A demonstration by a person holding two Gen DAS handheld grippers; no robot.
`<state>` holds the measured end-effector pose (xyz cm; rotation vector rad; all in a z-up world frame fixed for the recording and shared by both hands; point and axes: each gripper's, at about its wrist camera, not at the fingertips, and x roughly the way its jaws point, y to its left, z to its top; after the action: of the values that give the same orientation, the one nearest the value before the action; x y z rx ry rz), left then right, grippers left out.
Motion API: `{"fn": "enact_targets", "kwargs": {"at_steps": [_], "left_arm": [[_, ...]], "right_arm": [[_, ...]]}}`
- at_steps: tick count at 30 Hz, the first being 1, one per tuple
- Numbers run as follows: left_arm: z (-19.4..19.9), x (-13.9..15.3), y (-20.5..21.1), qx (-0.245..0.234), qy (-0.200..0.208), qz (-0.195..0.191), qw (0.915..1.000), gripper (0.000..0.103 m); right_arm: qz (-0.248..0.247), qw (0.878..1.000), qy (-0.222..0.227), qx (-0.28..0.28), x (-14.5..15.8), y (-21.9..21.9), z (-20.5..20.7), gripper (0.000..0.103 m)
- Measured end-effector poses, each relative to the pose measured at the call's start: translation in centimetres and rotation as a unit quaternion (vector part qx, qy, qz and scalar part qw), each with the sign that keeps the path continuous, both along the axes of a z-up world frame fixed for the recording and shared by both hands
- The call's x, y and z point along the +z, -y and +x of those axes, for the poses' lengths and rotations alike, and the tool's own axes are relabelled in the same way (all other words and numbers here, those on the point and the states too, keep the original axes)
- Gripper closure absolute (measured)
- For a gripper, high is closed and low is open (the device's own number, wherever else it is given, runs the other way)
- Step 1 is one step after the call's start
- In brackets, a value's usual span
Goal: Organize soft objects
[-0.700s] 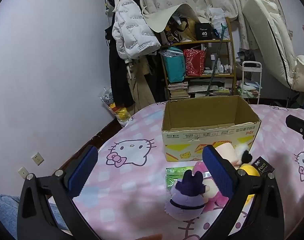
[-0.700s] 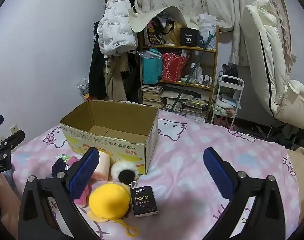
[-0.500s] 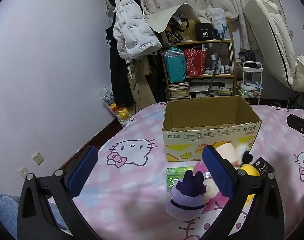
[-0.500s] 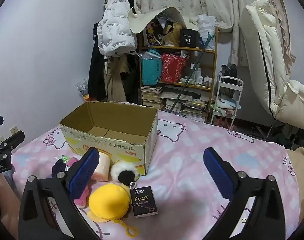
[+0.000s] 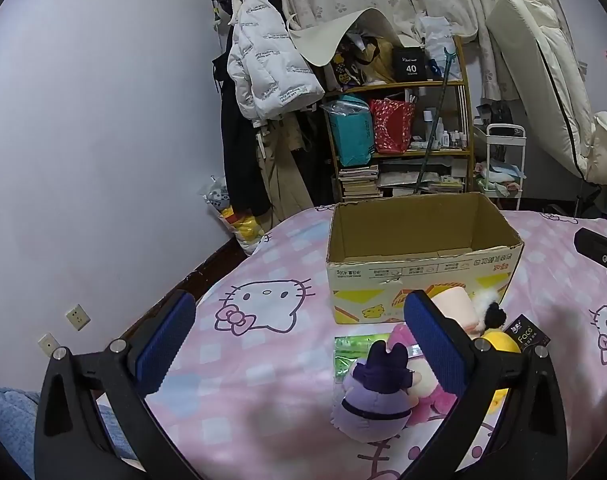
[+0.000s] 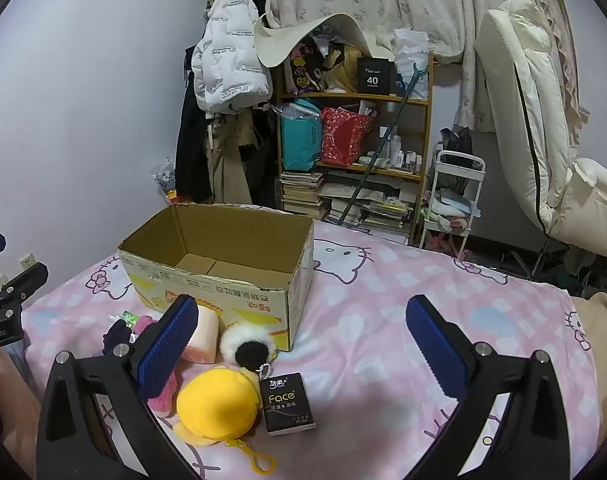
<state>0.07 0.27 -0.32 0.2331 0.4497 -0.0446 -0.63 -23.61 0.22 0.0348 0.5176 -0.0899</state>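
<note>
An open, empty cardboard box [image 5: 423, 276] [image 6: 223, 276] sits on the pink Hello Kitty bedspread [image 5: 263, 360]. In front of it lie soft toys: a purple plush [image 5: 373, 398], a pink plush [image 5: 427, 392], a yellow plush [image 6: 217, 404], a pink roll-shaped plush [image 6: 203, 334], a white-and-black pompom [image 6: 247, 346], a black "Face" tissue pack [image 6: 287, 402] and a green packet [image 5: 351, 350]. My left gripper [image 5: 299, 340] is open and empty, left of the purple plush. My right gripper [image 6: 301, 344] is open and empty, above the bedspread right of the toys.
A cluttered shelf [image 6: 355, 152] with books and bags, hanging coats [image 5: 263, 68], a white cart [image 6: 451, 204] and a cream chair [image 6: 543, 140] stand beyond the bed. The wall [image 5: 83, 160] runs along the bed's left side.
Both views shift very slightly; the grippers stay open and the toys and box have not moved.
</note>
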Motion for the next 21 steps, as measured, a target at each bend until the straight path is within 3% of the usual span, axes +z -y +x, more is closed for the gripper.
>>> {"fn": "enact_targets", "kwargs": {"at_steps": [21], "left_arm": [[0.00, 0.42, -0.31, 0.006, 0.000, -0.002, 1.0000, 0.000]], "right_arm": [[0.002, 1.000, 0.001, 0.000, 0.00, 0.07, -0.03, 0.000]]}}
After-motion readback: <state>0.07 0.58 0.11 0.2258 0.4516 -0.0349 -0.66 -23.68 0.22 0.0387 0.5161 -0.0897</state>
